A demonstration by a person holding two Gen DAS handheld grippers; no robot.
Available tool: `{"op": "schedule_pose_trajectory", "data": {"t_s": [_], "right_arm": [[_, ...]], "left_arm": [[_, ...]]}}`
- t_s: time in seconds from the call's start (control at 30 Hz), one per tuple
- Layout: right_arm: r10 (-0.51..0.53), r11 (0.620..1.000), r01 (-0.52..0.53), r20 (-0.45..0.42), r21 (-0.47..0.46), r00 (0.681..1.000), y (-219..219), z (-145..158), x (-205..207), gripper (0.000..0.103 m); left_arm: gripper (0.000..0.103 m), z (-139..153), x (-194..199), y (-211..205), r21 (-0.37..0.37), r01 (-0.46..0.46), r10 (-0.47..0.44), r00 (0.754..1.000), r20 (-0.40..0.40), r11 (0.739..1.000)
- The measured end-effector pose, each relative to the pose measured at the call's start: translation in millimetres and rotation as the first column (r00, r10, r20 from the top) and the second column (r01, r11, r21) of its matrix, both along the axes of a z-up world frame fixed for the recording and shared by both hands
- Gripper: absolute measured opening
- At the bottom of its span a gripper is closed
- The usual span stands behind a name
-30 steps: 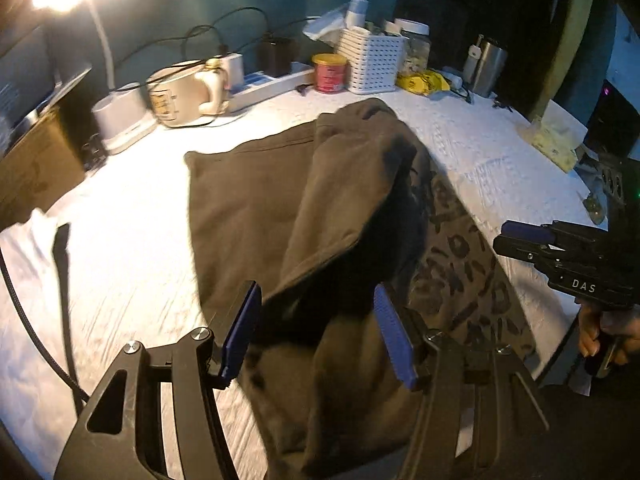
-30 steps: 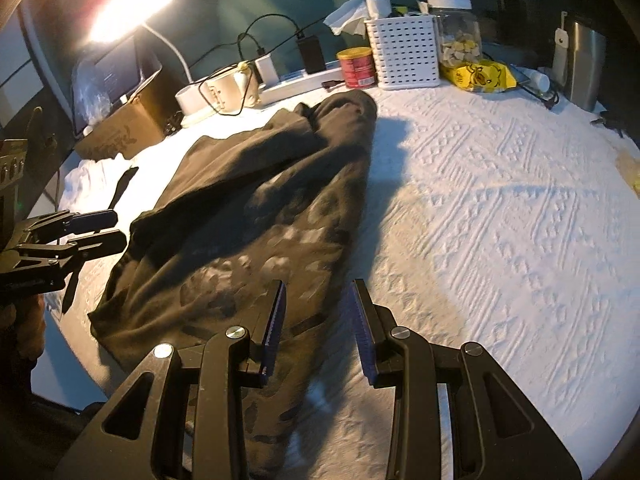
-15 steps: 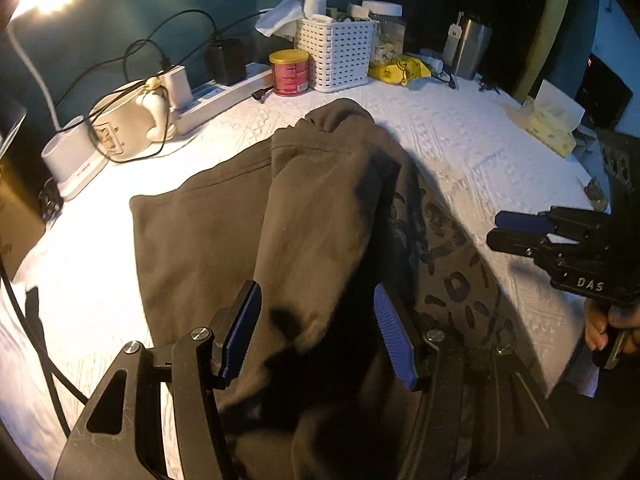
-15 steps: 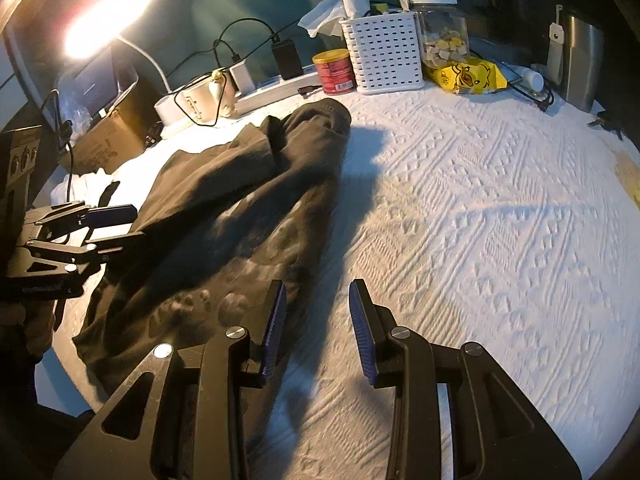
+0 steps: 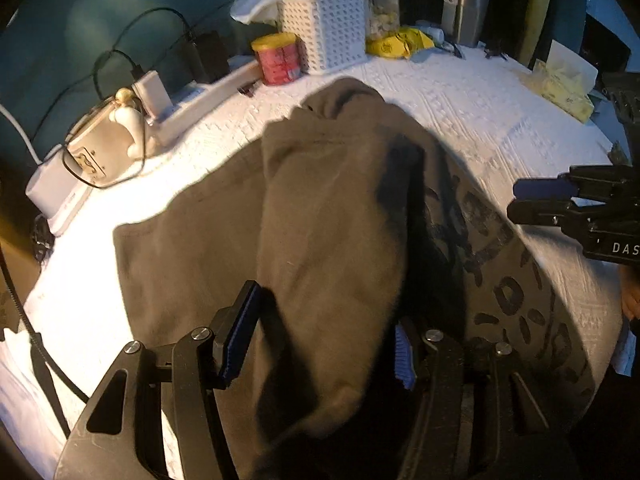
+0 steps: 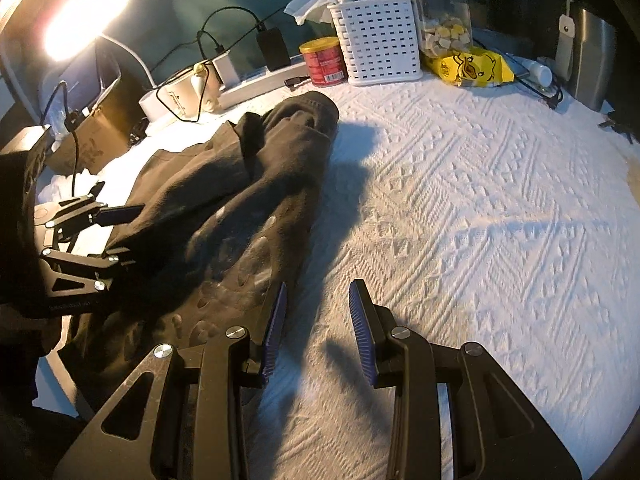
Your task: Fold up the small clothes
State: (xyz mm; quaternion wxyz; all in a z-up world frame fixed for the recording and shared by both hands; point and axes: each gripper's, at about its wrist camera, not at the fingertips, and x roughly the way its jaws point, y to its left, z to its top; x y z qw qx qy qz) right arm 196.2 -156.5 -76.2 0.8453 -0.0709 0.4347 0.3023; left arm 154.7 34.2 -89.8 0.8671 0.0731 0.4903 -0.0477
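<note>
left wrist view fills with the dark olive garment (image 5: 332,216), spread over the middle of the white textured cloth (image 5: 472,112) and folded over itself, with a dark leopard print showing along its right side. a thick fold of it rises between the fingers of my left gripper (image 5: 320,344) at the bottom centre; the jaws have just been closing around that fold, and i cannot tell whether the pads are pressing it yet. at the right edge of the frame sits my right gripper (image 5: 536,200), seen side on. in the right wrist view that same gripper (image 6: 318,332) is at the bottom centre, released and holding nothing, over bare cloth just right of the garment's edge. along the top of the frame i see a white perforated basket (image 6: 380,40), a red can (image 6: 324,62) to its left, a clear jar (image 6: 440,16) and a yellow packet (image 6: 468,66) to its right. a lamp (image 6: 80,20) glares in the upper left.
</note>
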Motion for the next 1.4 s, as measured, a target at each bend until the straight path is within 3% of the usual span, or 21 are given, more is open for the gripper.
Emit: {"op": "schedule_pose_trajectory", "data": {"t_s": [0.03,0.07,0.2,0.27,0.37,0.57,0.9,1.03,1.07,1.13,1.17,1.27,1.4], "right_arm": [[-0.001,1.000,0.001,-0.002,-0.002,1.000,1,-1,2,0.035],[-0.001,1.000,0.001,-0.003,-0.002,1.000,2,-1,3,0.035],[0.002,1.000,-0.002,-0.009,-0.009,1.000,9,-3,8,0.035],[0.009,1.000,-0.009,-0.011,-0.020,1.000,13,-5,10,0.035],[0.017,0.999,-0.017,-0.011,-0.030,1.000,21,-4,12,0.035],[0.032,0.999,-0.033,-0.010,-0.031,0.999,38,-2,17,0.035],[0.043,0.997,-0.043,-0.006,-0.060,0.999,58,1,33,0.035],[0.044,0.998,-0.043,0.018,-0.054,0.999,62,9,44,0.035],[0.045,0.998,-0.044,0.025,-0.050,0.999,63,11,47,0.035],[0.043,0.998,-0.041,0.031,-0.041,0.999,63,15,54,0.035],[0.039,0.999,-0.038,0.034,-0.031,0.999,63,17,60,0.035],[0.027,1.000,-0.027,0.033,-0.003,0.999,61,21,75,0.035],[0.006,0.999,-0.007,0.015,0.049,1.000,58,22,97,0.035]], "left_arm": [[0.038,1,1,3,0.005,-0.015,0.015,1.000,0.010,1.000],[0.035,2,3,8,0.004,-0.034,0.034,0.999,0.017,0.999],[0.033,6,2,33,-0.028,-0.119,0.121,0.991,0.063,0.992],[0.016,3,1,46,-0.056,-0.151,0.155,0.986,0.066,0.987],[0.006,-3,1,60,-0.109,-0.177,0.184,0.981,0.061,0.978],[0.003,-6,-2,83,-0.229,-0.225,0.247,0.966,0.072,0.947],[0.003,-4,-14,110,-0.304,-0.283,0.309,0.950,0.040,0.910],[0.008,-4,-13,116,-0.303,-0.298,0.316,0.949,0.011,0.905],[0.009,-2,-13,120,-0.330,-0.304,0.325,0.946,0.008,0.894],[0.020,3,-10,126,-0.344,-0.323,0.348,0.938,0.012,0.882],[0.032,8,-8,128,-0.334,-0.325,0.355,0.934,0.030,0.885],[0.053,20,0,126,-0.326,-0.292,0.337,0.937,0.091,0.899],[0.054,29,20,108,-0.302,-0.174,0.229,0.960,0.158,0.937]]}}
